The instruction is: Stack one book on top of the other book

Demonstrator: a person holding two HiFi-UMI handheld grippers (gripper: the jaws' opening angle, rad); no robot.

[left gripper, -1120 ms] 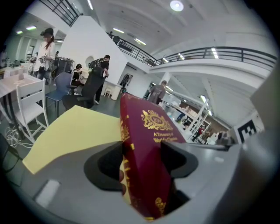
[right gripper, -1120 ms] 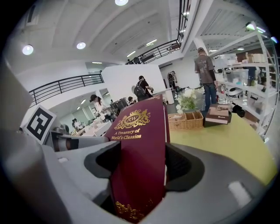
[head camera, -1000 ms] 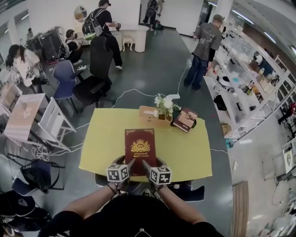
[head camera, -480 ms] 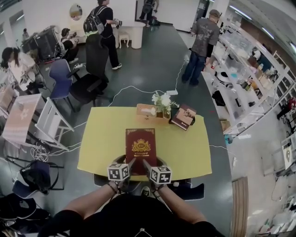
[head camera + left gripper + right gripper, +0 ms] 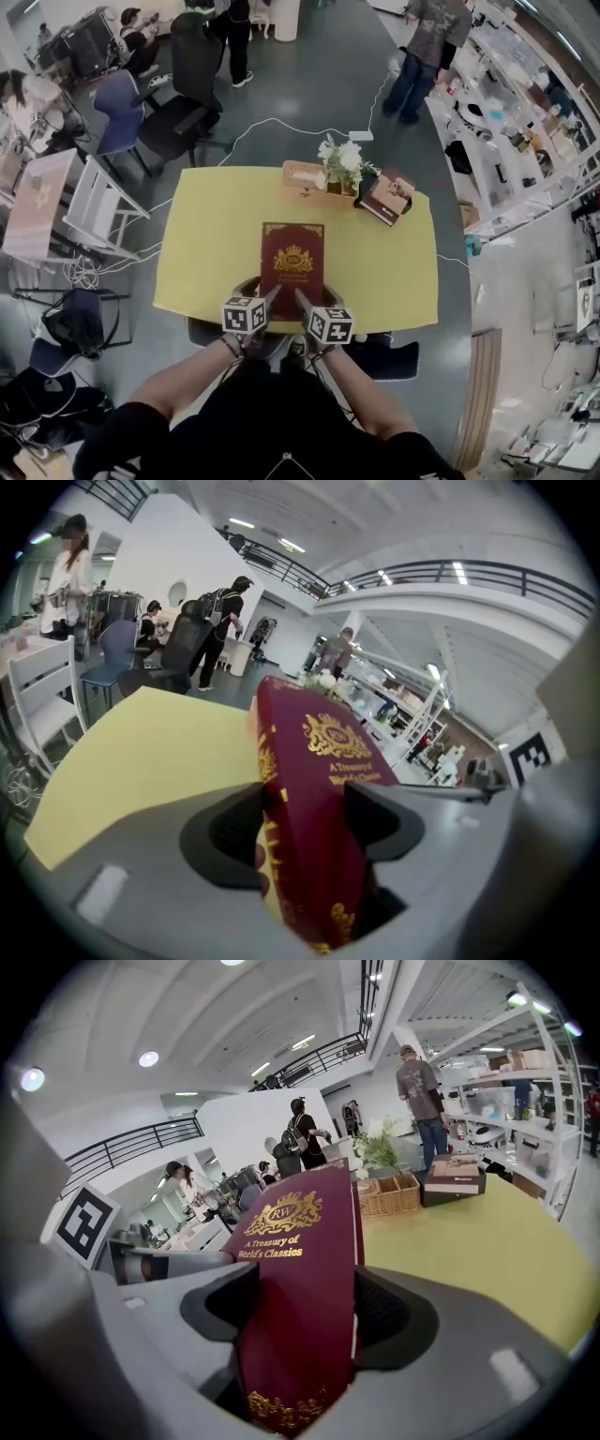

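A large dark-red book (image 5: 292, 262) with a gold crest hangs over the near middle of the yellow table (image 5: 206, 253). Both grippers grip its near edge side by side: my left gripper (image 5: 269, 300) and my right gripper (image 5: 303, 302). In the left gripper view the red book (image 5: 314, 780) stands on edge between the jaws of the left gripper (image 5: 305, 822). The right gripper view shows the red book (image 5: 300, 1279) clamped in the right gripper (image 5: 305, 1312). A smaller brown book (image 5: 389, 195) lies on a dark box at the far right; the brown book (image 5: 455, 1174) also shows beyond the jaws.
A wicker basket (image 5: 305, 175) and a pot of white flowers (image 5: 343, 156) stand at the table's far edge, left of the brown book. Office chairs (image 5: 178, 141), cables on the floor and a standing person (image 5: 427, 47) are beyond the table. Shelves (image 5: 525, 122) line the right.
Both grippers have come down with the red book toward the table. The head view has tipped further down, so the table sits higher in the picture.
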